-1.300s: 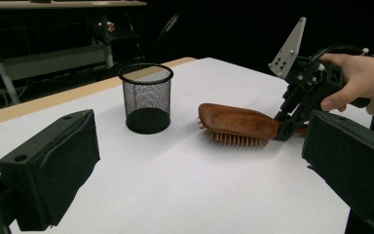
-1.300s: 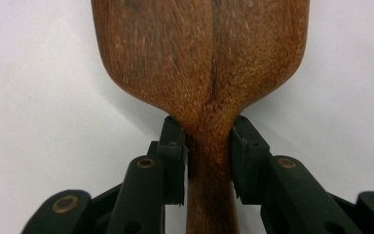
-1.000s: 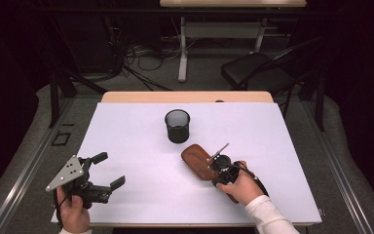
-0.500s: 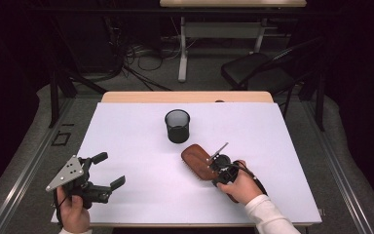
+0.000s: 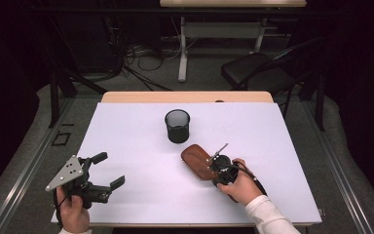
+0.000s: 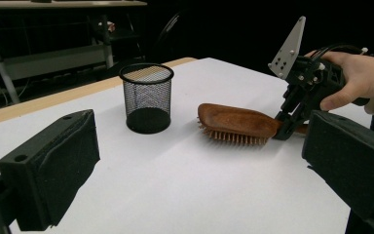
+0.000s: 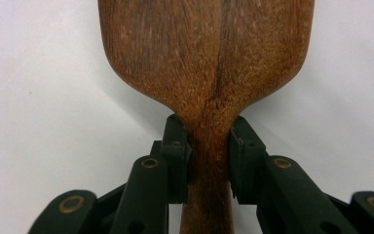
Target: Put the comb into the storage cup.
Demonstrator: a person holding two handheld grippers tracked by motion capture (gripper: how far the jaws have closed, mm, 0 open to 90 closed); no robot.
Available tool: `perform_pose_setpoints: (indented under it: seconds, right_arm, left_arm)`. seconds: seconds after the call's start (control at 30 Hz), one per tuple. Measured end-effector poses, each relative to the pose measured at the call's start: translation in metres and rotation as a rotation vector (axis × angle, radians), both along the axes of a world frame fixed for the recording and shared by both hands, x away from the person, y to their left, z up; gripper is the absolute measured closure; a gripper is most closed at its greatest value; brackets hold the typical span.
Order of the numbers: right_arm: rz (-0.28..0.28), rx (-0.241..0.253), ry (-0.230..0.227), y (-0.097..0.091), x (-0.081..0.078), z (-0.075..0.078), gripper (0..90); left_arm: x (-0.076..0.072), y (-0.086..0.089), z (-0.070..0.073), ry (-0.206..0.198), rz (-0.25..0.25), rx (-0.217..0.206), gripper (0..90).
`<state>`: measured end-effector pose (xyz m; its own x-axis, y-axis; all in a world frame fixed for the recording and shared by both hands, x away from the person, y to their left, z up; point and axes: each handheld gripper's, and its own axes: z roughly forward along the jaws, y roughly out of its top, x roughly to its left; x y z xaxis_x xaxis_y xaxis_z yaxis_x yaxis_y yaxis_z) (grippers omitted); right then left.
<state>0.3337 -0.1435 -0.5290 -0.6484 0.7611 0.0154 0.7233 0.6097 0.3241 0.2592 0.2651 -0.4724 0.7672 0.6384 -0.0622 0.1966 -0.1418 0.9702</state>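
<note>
The right tool (image 5: 213, 166) is pinching the narrow neck of the brown wooden paddle hairbrush (image 5: 197, 161), one black pad on each side of the handle where it widens into the head, as the right gripper view shows (image 7: 209, 156). The hairbrush lies on the white tabletop (image 5: 141, 146), bristles down, its broad head pointing toward the far left. From the left gripper view the bristles (image 6: 233, 138) touch the surface and the right tool (image 6: 286, 127) bears on the handle end from above, held by the person's right hand (image 5: 241, 187).

The left tool (image 5: 108, 170) is spread, with nothing between its jaws, held by the left hand (image 5: 73, 214) near the near-left corner of the tabletop, well apart from the hairbrush.

A black wire-mesh cylindrical cup (image 5: 177, 125) stands upright just beyond the hairbrush head, apart from it.
</note>
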Motion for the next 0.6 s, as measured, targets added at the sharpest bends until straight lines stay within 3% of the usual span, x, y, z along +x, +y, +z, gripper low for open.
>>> perform_pose_setpoints:
  seconds: [0.23,0.6]
  right_arm:
    - [-0.003,-0.001,0.005,-0.0017,-0.0007,0.0019,72.5]
    - [-0.021,0.051,-0.021,-0.0046,-0.0033,0.0018,72.5]
  left_arm:
    - [0.0002,0.0,-0.0002,0.002,0.0,0.0,0.4]
    - [0.0002,-0.0002,-0.0003,0.003,-0.001,0.001,0.4]
